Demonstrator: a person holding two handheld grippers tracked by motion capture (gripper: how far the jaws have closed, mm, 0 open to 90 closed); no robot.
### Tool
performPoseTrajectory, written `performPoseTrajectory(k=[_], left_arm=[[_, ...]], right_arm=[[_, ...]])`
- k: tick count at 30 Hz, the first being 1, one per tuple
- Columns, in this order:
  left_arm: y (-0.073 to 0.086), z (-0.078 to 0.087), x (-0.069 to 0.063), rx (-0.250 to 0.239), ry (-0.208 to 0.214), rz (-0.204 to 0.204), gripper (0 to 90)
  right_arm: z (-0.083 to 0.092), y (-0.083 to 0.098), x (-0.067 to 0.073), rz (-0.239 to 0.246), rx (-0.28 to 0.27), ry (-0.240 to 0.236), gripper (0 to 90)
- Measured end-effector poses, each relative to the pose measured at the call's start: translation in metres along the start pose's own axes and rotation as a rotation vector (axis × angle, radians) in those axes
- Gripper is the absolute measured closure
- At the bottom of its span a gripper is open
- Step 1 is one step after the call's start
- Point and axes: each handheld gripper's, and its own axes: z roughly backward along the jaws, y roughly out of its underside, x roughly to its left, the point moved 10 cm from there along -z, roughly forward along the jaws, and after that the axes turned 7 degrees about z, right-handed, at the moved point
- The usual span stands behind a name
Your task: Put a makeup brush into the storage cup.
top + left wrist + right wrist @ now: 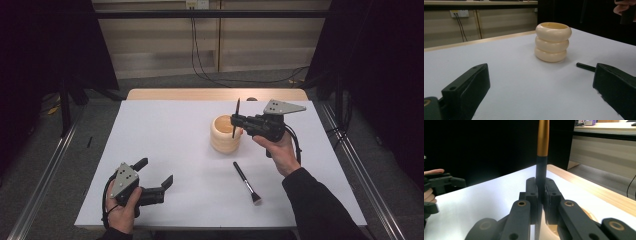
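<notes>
- The right gripper [235, 120] is clamped on a thin brush [236, 111], holding it upright over the mouth of the cream ribbed holder [225, 136].
- In the right gripper view, the brush handle [541, 157] rises black, then gold, between the closed jaws.
- The left gripper [156, 172] rests near the table's [165, 130] front left corner, jaws apart and holding nothing.
- A second brush [246, 182] lies flat in front of the holder.
</notes>
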Motion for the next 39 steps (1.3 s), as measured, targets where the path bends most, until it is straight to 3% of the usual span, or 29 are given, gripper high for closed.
performPoseTrajectory(k=[7,17,21,29,39], left_arm=[[0.0,0.0,-0.002,0.005,0.008,-0.02,0.6],[-0.001,0.002,0.002,0.007,-0.016,-0.024,0.7],[-0.002,0.003,0.003,-0.002,-0.007,-0.016,0.6],[-0.003,0.003,0.003,-0.007,0.001,-0.009,0.7],[-0.003,0.004,0.006,-0.005,-0.01,0.001,1.0]], right_arm=[[-0.007,-0.003,-0.007,0.017,0.019,0.004,83.3],[-0.022,-0.01,-0.02,0.023,0.038,0.026,83.3],[-0.03,-0.009,-0.028,0.013,0.048,0.043,83.3],[-0.042,0.008,-0.04,-0.009,0.083,0.065,83.3],[-0.045,0.023,-0.043,-0.034,0.092,0.072,83.2]])
